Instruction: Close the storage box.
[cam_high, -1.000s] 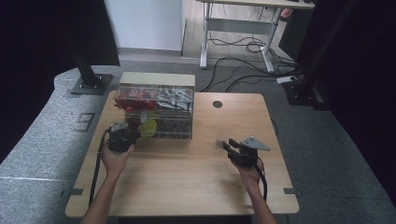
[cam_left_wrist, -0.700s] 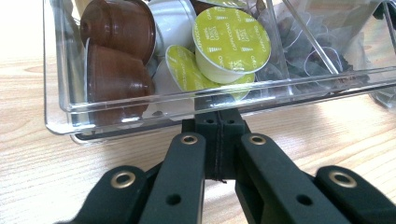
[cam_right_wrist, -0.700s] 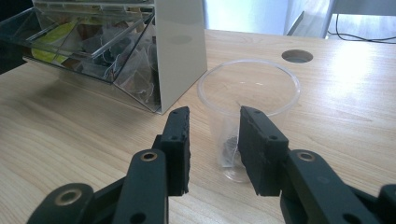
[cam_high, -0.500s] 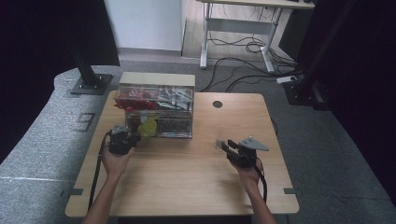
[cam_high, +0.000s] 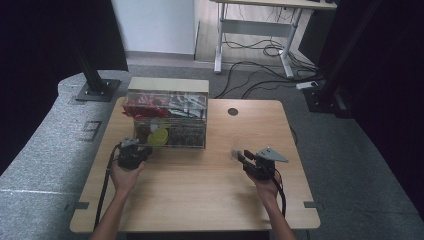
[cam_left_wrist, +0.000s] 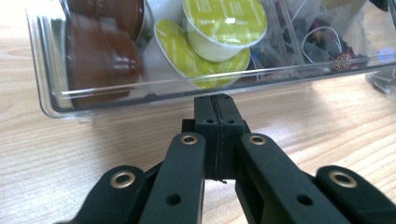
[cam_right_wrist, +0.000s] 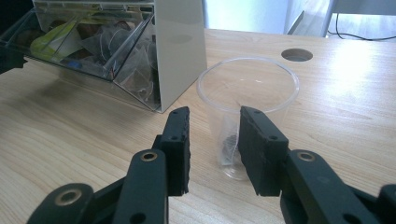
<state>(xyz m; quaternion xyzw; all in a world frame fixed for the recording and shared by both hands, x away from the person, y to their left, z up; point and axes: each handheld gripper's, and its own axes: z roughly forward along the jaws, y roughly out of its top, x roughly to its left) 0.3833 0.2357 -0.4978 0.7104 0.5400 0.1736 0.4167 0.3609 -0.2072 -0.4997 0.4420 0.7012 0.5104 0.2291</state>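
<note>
The left gripper's (cam_left_wrist: 218, 108) fingers press together, empty, at the clear drawer (cam_left_wrist: 154, 88). The right gripper's (cam_right_wrist: 212, 140) fingers clamp a clear cup (cam_right_wrist: 247, 93), its base hidden behind them.

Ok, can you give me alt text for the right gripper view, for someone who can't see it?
The right hand-held gripper grips a clear plastic cup standing upright on the wooden table, with something small and dark at the cup's bottom. Behind and to the left stands a clear organizer box holding tea bags.
</note>
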